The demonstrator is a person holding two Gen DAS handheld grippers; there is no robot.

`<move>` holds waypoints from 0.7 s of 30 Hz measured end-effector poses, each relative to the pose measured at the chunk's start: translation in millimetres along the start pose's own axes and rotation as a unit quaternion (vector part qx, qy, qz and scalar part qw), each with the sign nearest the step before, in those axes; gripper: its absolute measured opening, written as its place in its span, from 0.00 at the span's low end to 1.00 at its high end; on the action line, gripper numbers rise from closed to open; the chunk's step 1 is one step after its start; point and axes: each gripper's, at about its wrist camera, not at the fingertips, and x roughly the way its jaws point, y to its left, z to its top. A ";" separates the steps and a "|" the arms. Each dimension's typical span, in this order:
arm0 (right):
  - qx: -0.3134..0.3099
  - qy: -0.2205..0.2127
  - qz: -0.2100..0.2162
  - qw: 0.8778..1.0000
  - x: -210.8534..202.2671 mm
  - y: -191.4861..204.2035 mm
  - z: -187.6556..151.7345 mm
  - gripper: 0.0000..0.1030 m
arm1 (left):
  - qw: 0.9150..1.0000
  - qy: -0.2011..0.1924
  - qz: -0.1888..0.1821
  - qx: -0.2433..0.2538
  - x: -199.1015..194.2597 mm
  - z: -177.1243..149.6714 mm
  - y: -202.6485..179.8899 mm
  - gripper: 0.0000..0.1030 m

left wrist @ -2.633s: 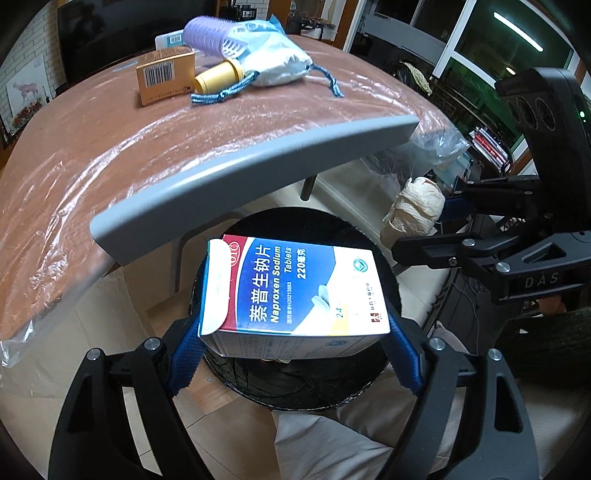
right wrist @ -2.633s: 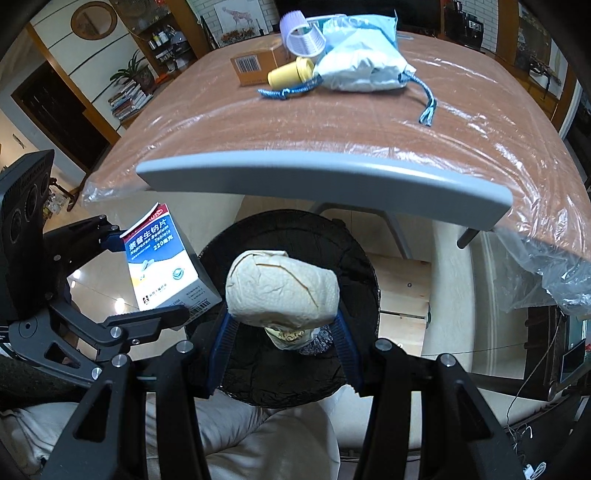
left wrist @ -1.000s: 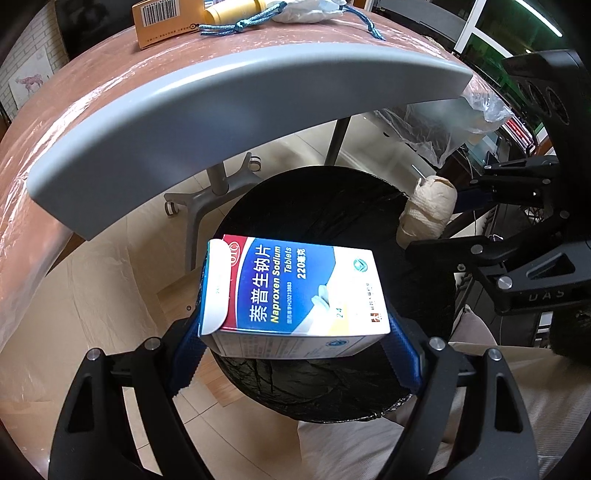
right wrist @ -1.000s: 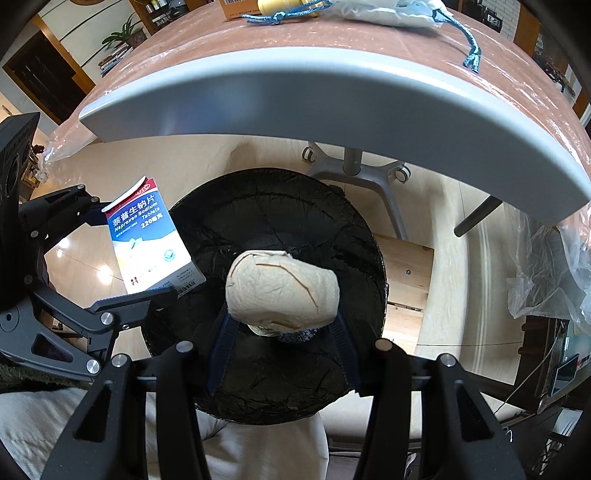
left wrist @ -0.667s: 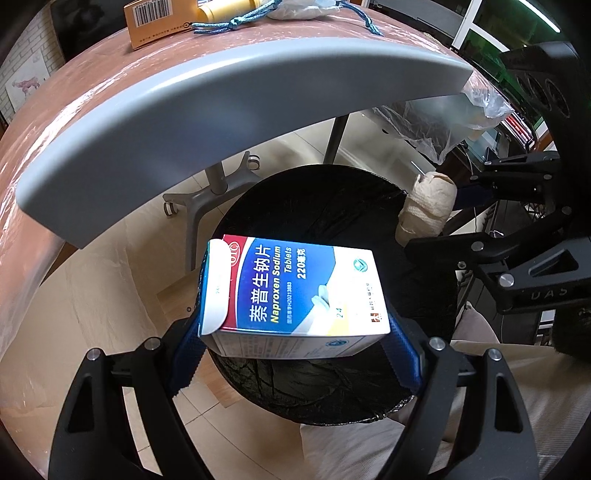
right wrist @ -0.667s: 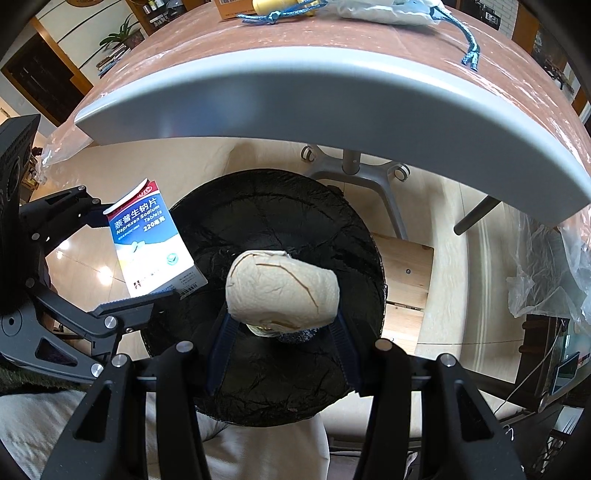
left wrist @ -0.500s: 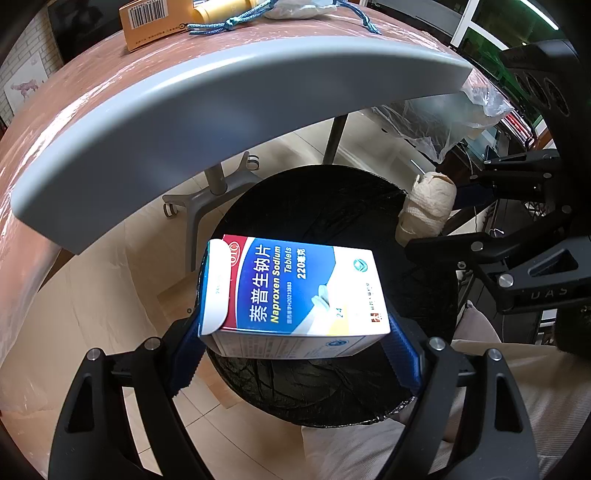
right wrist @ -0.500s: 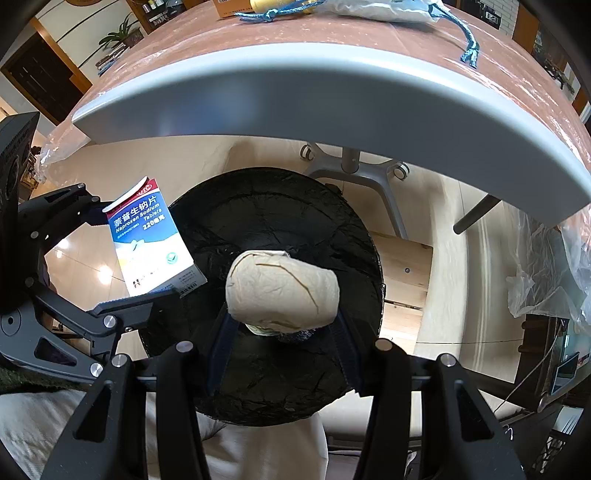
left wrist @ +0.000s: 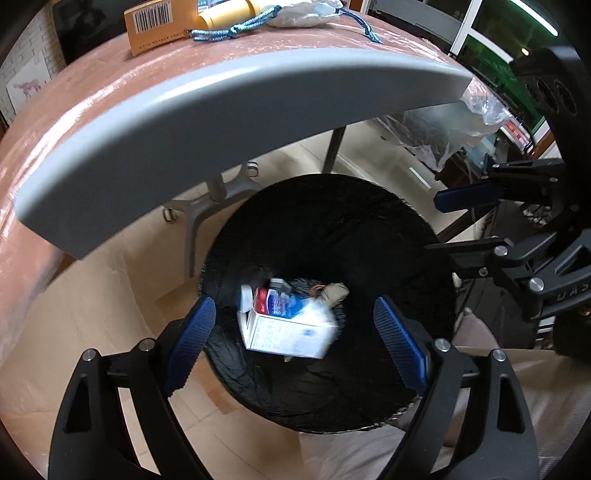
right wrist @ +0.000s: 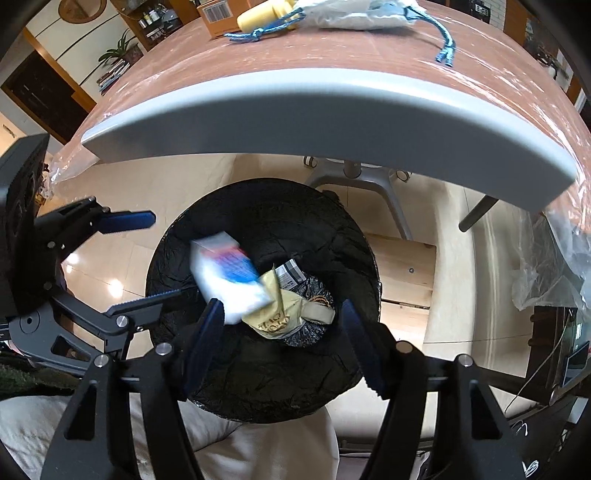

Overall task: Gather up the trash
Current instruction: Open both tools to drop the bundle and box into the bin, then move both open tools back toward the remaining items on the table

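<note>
Two grippers are hanging above the black-lined bin [left wrist: 332,206], and both are standing open with nothing between their pads. The left gripper [left wrist: 295,339] is spread wide, its jaws having just been opening, and the medicine box [left wrist: 288,325] is falling blurred inside the bin's mouth, clear of both blue pads. The right gripper [right wrist: 282,343] is also parting, its jaws having just been opening, and the crumpled tan paper [right wrist: 284,310] it was carrying is lying down in the bin's bottom among other scraps.

Judging by this, the release is going well: both pieces are dropping inside the bin's rim rather than beside it. To finish the step cleanly, each hand is best kept over the bin's mouth until the box is settling at the bottom, then lifted straight up so no finger is catching the liner.

Above the bin, on the plastic-covered table [right wrist: 332,59], more things are waiting: an orange carton [left wrist: 159,22], a yellow tube [left wrist: 229,9], a blue cord [left wrist: 232,29] and a white pouch [right wrist: 354,14]. Which of these count as trash I cannot tell.
</note>
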 end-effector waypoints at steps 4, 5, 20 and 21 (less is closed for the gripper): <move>0.002 -0.008 0.000 1.000 -7.5 -1.8 -2.6 0.64 | 0.999 0.006 -0.035 -0.029 1.5 -0.4 7.4 0.86; 0.002 -0.011 0.000 1.000 -8.2 -3.2 -1.9 0.64 | 0.999 0.003 -0.035 -0.029 -0.9 -1.1 7.6 0.86; -0.017 -0.188 -0.044 0.981 -132.2 0.7 26.2 0.96 | 0.979 -0.202 -0.022 -0.031 -141.1 31.6 8.3 0.99; -0.012 -0.202 -0.045 0.978 -137.7 -1.8 33.5 0.96 | 0.974 -0.225 -0.011 -0.033 -147.3 39.2 12.1 0.99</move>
